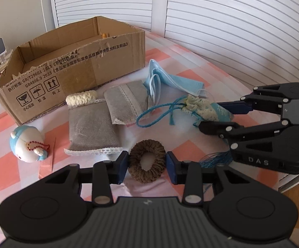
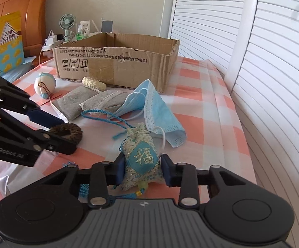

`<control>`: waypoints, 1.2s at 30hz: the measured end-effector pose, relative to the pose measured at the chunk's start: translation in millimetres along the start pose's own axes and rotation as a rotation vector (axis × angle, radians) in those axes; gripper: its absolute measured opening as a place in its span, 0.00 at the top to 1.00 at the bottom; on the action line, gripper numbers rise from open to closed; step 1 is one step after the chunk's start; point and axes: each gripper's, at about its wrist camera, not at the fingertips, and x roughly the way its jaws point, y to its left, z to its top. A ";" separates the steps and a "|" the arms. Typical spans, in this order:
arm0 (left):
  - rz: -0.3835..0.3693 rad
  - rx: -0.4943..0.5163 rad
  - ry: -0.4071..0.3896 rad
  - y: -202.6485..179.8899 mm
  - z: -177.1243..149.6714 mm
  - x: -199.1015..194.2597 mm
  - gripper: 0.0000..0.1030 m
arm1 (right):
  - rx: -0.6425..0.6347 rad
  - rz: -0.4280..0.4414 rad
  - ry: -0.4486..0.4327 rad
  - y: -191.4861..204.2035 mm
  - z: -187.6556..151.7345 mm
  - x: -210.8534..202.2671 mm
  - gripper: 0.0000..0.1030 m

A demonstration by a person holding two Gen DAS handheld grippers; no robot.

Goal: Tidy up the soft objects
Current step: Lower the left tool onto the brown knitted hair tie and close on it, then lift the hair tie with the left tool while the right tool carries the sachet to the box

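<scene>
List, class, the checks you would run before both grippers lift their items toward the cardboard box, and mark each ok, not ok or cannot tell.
1. Left gripper brackets the brown scrunchie: ok.
2. Right gripper brackets the blue sachet: ok.
3. Grip firm enough to lift: cannot tell.
4. Sachet cord free of the face mask: cannot tell; they lie close.
5. Cardboard box open on top: ok.
6. Room inside the box: cannot tell.
</scene>
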 end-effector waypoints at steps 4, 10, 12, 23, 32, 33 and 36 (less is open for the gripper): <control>0.007 0.000 0.000 4.7 -8.3 -8.0 0.66 | 0.018 -0.024 0.018 -0.2 -1.5 -4.1 0.64; 0.022 -0.005 0.004 16.2 -23.4 -25.0 0.66 | 0.010 -0.002 0.048 6.2 -5.7 -15.0 0.63; 0.023 -0.007 0.007 18.8 -27.8 -28.3 0.65 | 0.007 0.006 0.050 9.0 -7.2 -19.5 0.59; 0.040 -0.035 -0.007 20.4 -35.7 -30.1 0.57 | 0.018 0.042 0.035 12.7 -5.5 -14.8 0.52; 0.063 -0.065 -0.009 16.4 -36.6 -26.6 0.52 | -0.003 0.051 0.034 16.2 -2.9 -13.4 0.60; 0.062 -0.067 -0.008 16.2 -36.5 -26.8 0.57 | -0.002 0.049 0.032 15.8 -2.3 -13.9 0.61; 0.057 -0.079 -0.013 18.5 -36.3 -27.9 0.63 | -0.010 0.050 0.025 15.4 -0.4 -17.5 0.65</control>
